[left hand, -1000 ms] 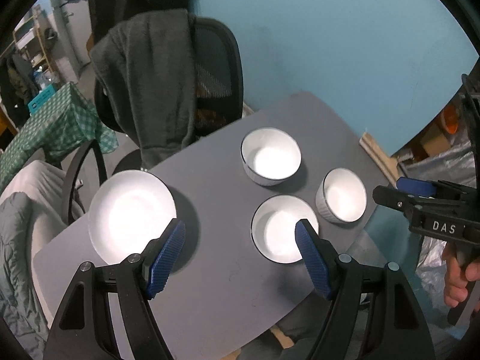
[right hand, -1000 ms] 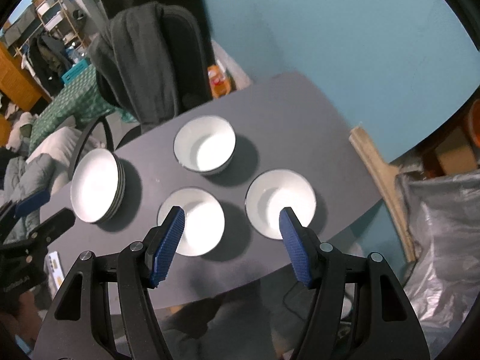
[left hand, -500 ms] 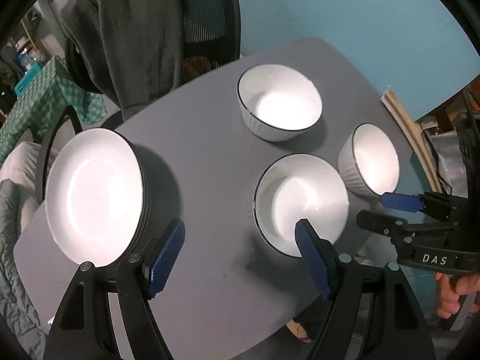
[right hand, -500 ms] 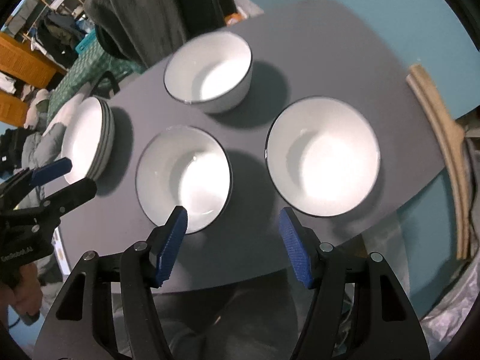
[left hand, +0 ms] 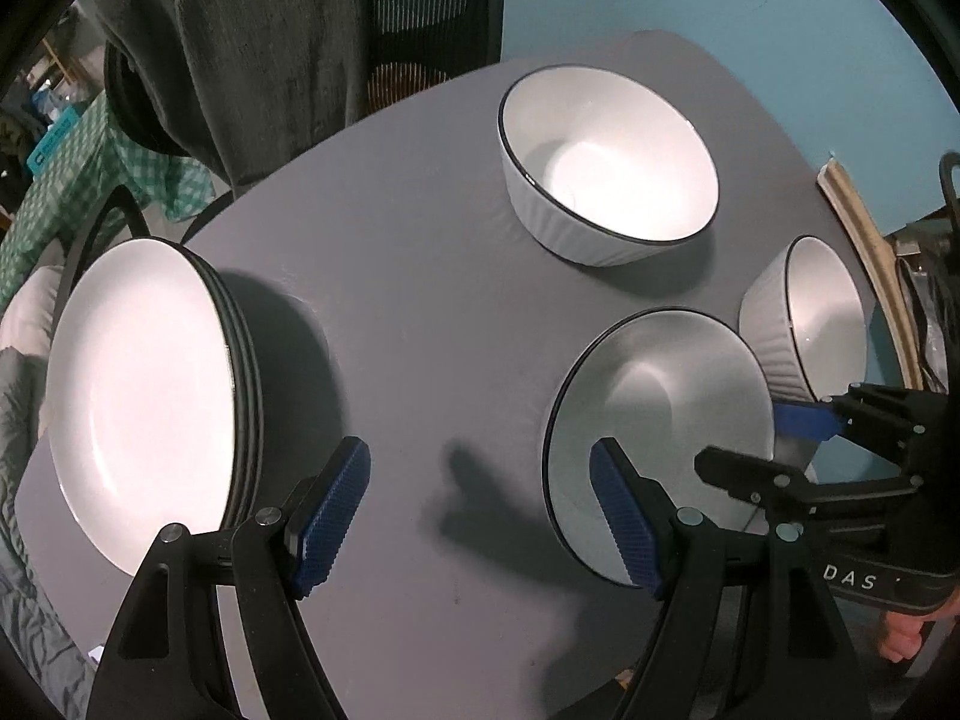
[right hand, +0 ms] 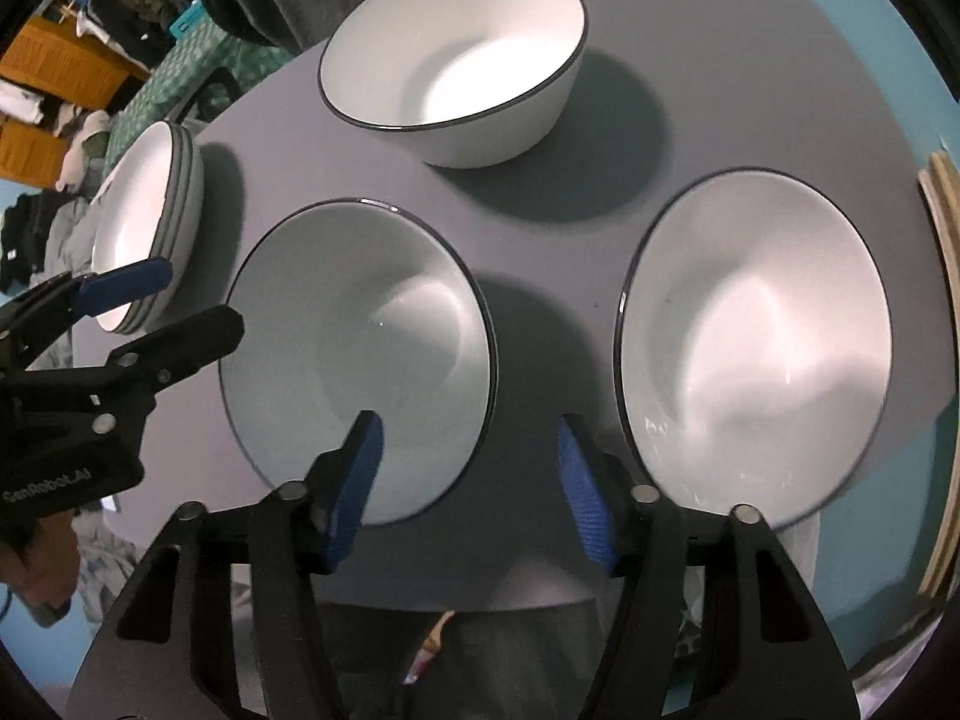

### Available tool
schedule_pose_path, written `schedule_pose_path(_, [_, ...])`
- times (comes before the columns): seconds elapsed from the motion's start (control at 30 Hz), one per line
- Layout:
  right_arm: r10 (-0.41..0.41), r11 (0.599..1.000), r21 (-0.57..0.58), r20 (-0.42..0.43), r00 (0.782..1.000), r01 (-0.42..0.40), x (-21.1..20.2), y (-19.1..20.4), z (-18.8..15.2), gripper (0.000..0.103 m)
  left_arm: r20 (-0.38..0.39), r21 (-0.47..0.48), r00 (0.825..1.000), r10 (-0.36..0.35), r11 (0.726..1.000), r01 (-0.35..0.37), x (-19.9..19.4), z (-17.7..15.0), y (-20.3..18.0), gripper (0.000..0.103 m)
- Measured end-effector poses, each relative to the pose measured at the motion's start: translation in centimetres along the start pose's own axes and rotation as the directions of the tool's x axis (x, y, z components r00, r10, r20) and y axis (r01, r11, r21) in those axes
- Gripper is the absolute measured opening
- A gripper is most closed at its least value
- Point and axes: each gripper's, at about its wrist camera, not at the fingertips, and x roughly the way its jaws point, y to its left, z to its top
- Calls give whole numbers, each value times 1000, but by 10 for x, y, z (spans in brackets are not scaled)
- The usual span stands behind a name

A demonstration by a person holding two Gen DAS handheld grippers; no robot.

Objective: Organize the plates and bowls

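Inspecting left to right. Stack of plates (left hand: 138, 396) sitting at left edge of grey table (left hand: 408, 276), faces up, no long axis, round. Left gripper (left hand: 480, 510) hovering over bare tabletop between stack and near bowl (left hand: 654, 420), jaws spread wide, holding nothing. Near bowl standing upright, mouth up, right blue pad appearing over its near rim; contact not determinable. Far bowl (left hand: 606, 162) standing well apart toward the wall, upright. Right bowl (right hand: 756, 348) sitting beside near bowl at table's right edge, mouth up. Right gripper (right hand: 474, 480) poised over the gap between these two bowls, jaws apart, empty.

Judging step in hand: approaching a bowl for nesting. Recommending straddling one rim wall squarely, closing firmly, lifting vertically, keeping clear of the neighbouring bowl.
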Motion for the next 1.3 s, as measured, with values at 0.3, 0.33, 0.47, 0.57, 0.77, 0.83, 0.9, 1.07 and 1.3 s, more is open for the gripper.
schedule_pose_path(0.3, [-2, 999, -53, -19, 1000, 1, 1, 3, 2, 33, -63, -11, 998, -12, 1000, 11, 18, 6, -11, 50])
schedule_pose_path(0.33, [-2, 998, -58, -22, 1000, 1, 1, 3, 1, 32, -69, -24, 997, -19, 1000, 17, 20, 6, -11, 46])
schedule_pose_path(0.47, [-42, 996, -82, -22, 999, 40, 1, 0, 1, 23, -107, -68, 992, -71, 996, 64, 27, 6, -8, 20])
schedule_pose_path(0.57, [-34, 996, -79, -26, 999, 32, -2, -5, 1, 16, -129, -86, 985, -114, 991, 103, 31, 2, -8, 12])
schedule_pose_path(0.77, [-37, 991, -129, -28, 999, 33, -4, 0, 0, 15, -127, -103, 988, -93, 992, 80, 28, -12, -13, 9])
schedule_pose_path(0.83, [-29, 989, -145, -30, 999, 24, -6, 0, -3, 15, -125, -130, 988, -96, 988, 80, 27, -16, -10, 10])
schedule_pose_path(0.9, [-12, 987, -158, -32, 999, 7, -8, -2, -4, 15, -124, -173, 987, -106, 981, 84, 25, -21, -6, 10])
schedule_pose_path(1.07, [50, 986, -156, -47, 998, -57, -8, -8, -4, 13, -115, -236, 984, -133, 966, 103, 22, -28, 0, 11])
schedule_pose_path(1.3, [88, 989, -111, -87, 992, -98, -6, -27, -9, 13, -121, -267, 986, -113, 960, 77, 28, -19, -6, 11])
